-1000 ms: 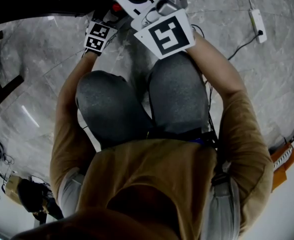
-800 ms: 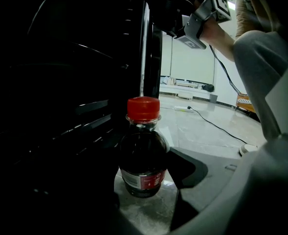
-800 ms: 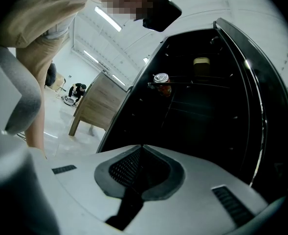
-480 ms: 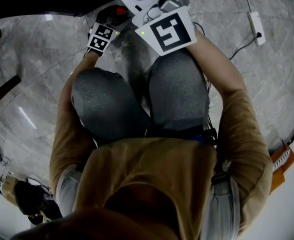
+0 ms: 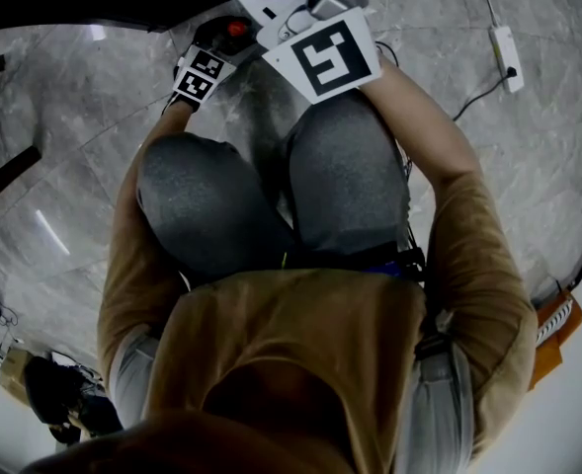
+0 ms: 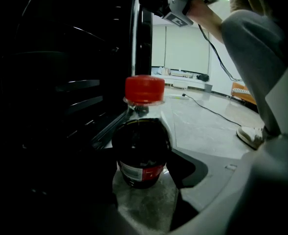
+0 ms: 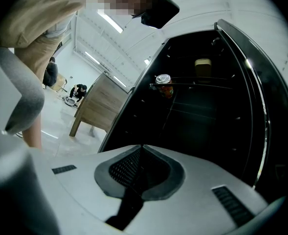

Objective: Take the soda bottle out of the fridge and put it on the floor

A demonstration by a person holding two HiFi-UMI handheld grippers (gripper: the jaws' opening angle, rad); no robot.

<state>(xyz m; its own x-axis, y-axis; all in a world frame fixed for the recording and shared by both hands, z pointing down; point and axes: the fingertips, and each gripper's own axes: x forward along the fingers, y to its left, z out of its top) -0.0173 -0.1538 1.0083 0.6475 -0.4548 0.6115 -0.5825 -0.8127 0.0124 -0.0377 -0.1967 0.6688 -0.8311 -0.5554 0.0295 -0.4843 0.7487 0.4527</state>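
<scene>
**Soda bottle out of the fridge, low at the floor**

Finds the soda bottle [image 6: 143, 146] upright just in front of the open fridge [image 6: 60, 92], red cap [image 6: 144, 89] on top, dark drink inside, a red-and-white label [image 6: 138, 170] round the lower body. Catches it between the jaws of the left gripper [image 6: 143, 177], one jaw pressed to each side — clasped, not loose. Puts its base low against the grey marble floor [image 6: 202, 126] before the fridge; contact with that floor not certain.

Shows the right gripper [image 7: 142, 153] clenched on nothing, pads meeting in a closed seam, held higher than the bottle and aimed into the fridge. Picks out, inside the fridge, a drink can [image 7: 164, 84] on a wire shelf [image 7: 197, 85] and a pale cup [image 7: 202, 65] on the shelf above. Places a wooden table [image 7: 97, 106] left of the fridge.

Looks down, in the head view, on a crouching person [image 5: 300, 363] in a tan shirt, grey-trousered knees [image 5: 345, 176] toward the fridge — a white power strip [image 5: 505, 42] and its cable lying off to the fridge's right, well apart from it.
</scene>
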